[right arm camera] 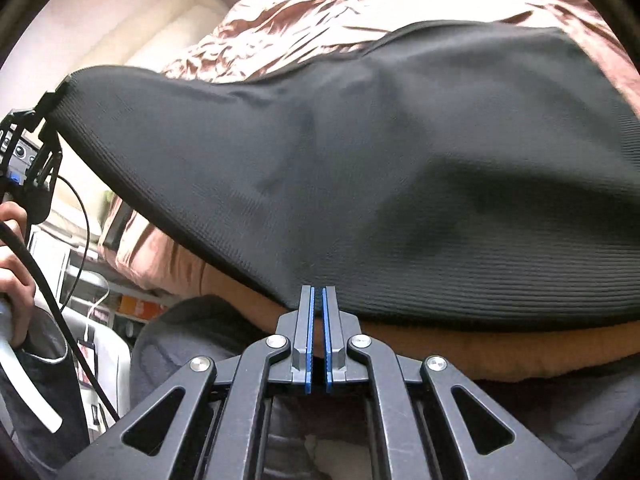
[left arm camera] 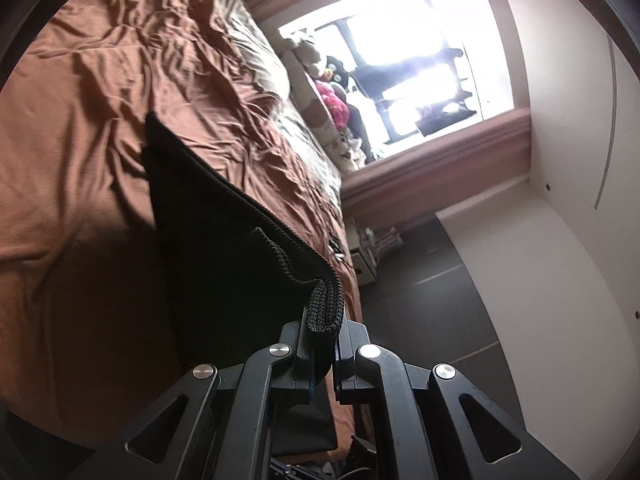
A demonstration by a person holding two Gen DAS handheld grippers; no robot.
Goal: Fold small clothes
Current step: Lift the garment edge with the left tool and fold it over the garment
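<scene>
Looking along the left tongs (left arm camera: pixel 324 328), we see them clenched on a bunched corner of the black ribbed garment (left arm camera: pixel 224 220), whose hem runs taut and slanted away from the jaws over the brown bedsheet (left arm camera: pixel 100 120). Only this view gives the room: a bright window (left arm camera: pixel 400 60) with a pink frame, a heap of soft toys (left arm camera: pixel 328 100) at the far end of the bed, a white cabinet (left arm camera: pixel 560 200) on the right, dark floor (left arm camera: pixel 432 264) between bed and cabinet.

Only the right wrist view shows the garment's full spread. We note the cloth (right arm camera: pixel 380 160) hanging as a wide dark sheet, stretched from the right tongs (right arm camera: pixel 319 300) at bottom centre up to the left tongs (right arm camera: pixel 56 96) at far left. The right tongs are clenched too, blue pads nearly together with the lower hem pinched between their tips. The left hand (right arm camera: pixel 16 248) grips its handle at the left edge, a black cable (right arm camera: pixel 60 300) trailing down from it.

The garment is held over the bed, with the rumpled sheet (right arm camera: pixel 340 12) visible above its top edge and an orange-brown edge of the bed (right arm camera: pixel 440 344) just below the hem. Its right side runs out of view. Open sheet lies beyond the cloth; clutter on shelves (right arm camera: pixel 120 300) sits lower left, under the left hand.
</scene>
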